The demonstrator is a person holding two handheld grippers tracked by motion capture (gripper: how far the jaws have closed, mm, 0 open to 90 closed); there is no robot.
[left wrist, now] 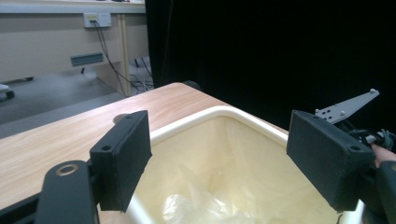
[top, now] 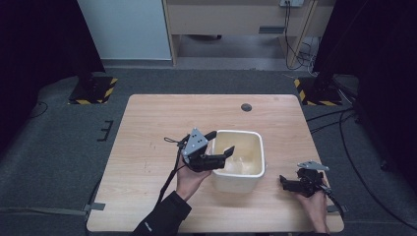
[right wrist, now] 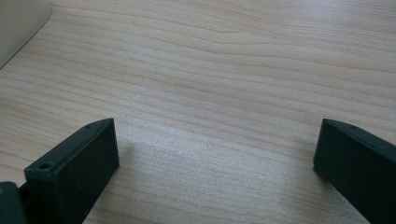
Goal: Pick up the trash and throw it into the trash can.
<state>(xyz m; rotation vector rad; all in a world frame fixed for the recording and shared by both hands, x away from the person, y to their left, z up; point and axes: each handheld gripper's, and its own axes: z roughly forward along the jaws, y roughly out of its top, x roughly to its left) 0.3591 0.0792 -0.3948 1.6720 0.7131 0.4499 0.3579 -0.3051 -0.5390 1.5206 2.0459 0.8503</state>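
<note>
Left gripper (top: 220, 143) over cream bin (top: 239, 181)

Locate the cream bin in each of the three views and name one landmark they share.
High view: the cream bin sits right of centre on the table, the left gripper over its near-left rim.
Left gripper view: the bin lies lower centre between the open jaws, with a clear plastic liner inside.
Right gripper view: a pale sliver at the top-left corner, probably the bin.
Shared landmark: the wooden table.

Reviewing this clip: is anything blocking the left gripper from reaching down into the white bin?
Nothing visible does. The left gripper hangs open over the near-left rim of the white bin, whose top is uncovered; only crumpled clear plastic lies inside. The right gripper sits apart, over bare table.
</note>
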